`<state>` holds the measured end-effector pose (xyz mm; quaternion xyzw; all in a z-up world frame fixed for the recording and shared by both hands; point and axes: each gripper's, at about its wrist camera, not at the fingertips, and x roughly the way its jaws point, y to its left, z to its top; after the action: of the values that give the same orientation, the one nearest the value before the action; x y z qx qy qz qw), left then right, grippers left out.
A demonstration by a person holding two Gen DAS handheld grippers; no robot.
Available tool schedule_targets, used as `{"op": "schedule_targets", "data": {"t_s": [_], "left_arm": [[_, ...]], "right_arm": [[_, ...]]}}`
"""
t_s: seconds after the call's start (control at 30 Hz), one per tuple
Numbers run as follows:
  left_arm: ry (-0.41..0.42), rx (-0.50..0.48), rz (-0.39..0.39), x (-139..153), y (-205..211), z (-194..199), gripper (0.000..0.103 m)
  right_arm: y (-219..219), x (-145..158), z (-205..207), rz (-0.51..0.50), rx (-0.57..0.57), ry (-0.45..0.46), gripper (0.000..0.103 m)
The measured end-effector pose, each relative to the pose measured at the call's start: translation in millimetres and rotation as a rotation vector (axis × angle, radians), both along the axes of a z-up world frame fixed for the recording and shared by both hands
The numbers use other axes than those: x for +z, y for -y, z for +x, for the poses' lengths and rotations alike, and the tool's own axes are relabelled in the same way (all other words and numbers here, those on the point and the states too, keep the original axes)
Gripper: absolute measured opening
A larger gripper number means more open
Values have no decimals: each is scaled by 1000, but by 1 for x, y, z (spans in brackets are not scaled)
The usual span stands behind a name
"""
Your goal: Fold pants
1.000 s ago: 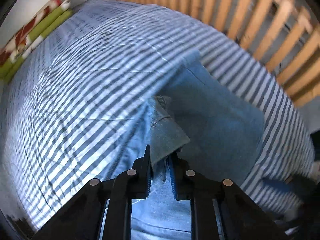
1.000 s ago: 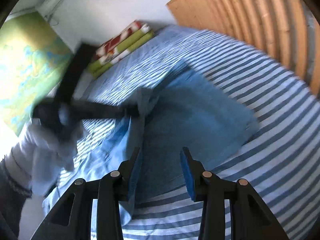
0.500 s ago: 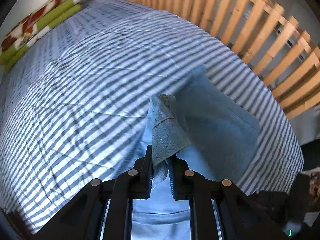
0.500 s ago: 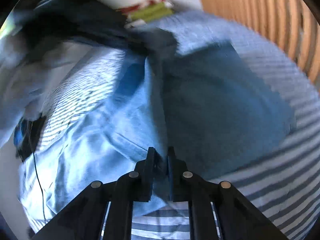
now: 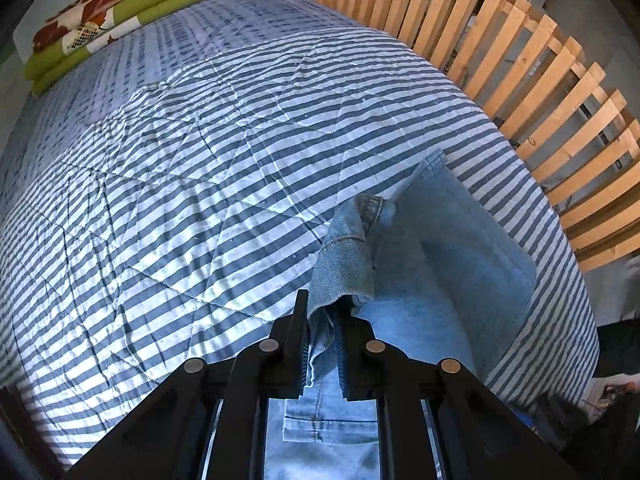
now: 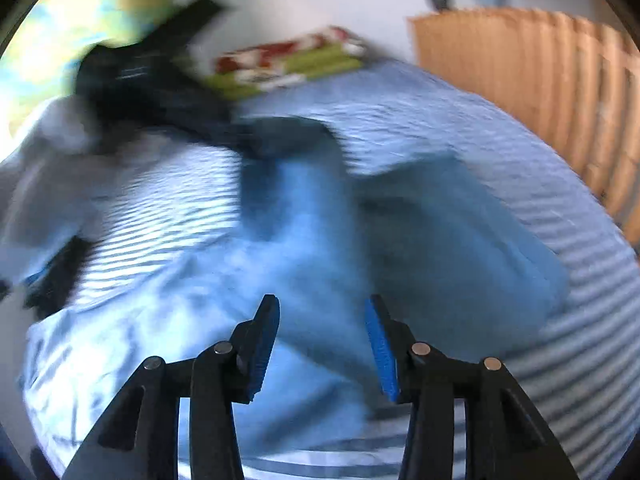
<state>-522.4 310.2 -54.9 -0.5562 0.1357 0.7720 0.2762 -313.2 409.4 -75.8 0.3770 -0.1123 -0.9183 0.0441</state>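
Left fingers gripping pants hem; right fingers opening, empty.
My left fingers (image 5: 323, 334) are closing, clamped on the pants (image 5: 452, 248) hem at 12 o'clock above the striped bed (image 5: 192, 184). My right fingers (image 6: 322, 340) hover over the pants, 12 o'clock.

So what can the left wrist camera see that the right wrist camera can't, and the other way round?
Only the left wrist view shows the left tongs up close, closing on a denim hem of the jeans, with crisp quilt stitching. Only the right wrist view, blurred, shows the right tongs opening with nothing between them, a colourful wall poster and a pale sleeve. Both show the striped bedspread, wooden slats and folded green blanket.
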Motion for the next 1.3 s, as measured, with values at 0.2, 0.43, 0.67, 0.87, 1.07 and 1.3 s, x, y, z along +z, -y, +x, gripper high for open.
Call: {"op": "schedule_targets", "data": {"t_s": [0.2,0.43,0.67,0.87,1.07,1.3], "left_arm": [[3,-13,-14,-1,-3,2,12],[1,4,-14,3,2,-2,4],[-16,16,14,21,-2,-7,0],[-24,-34,56,22,-36,-3,0],[26,-83,27,-11,-66,6,0],[150,-121,27,-44,-67,25,12]], "right_arm": [[58,-24,-22,165,132,41,46],[62,-54,-36,257,125,124,38],[13,-30,-24,7,42,52,7],[-91,-26,14,-279,-257,11,5],[-188,-76,47,-534,-547,144,8],[-167,-53,43,-311,-453,100,8]]}}
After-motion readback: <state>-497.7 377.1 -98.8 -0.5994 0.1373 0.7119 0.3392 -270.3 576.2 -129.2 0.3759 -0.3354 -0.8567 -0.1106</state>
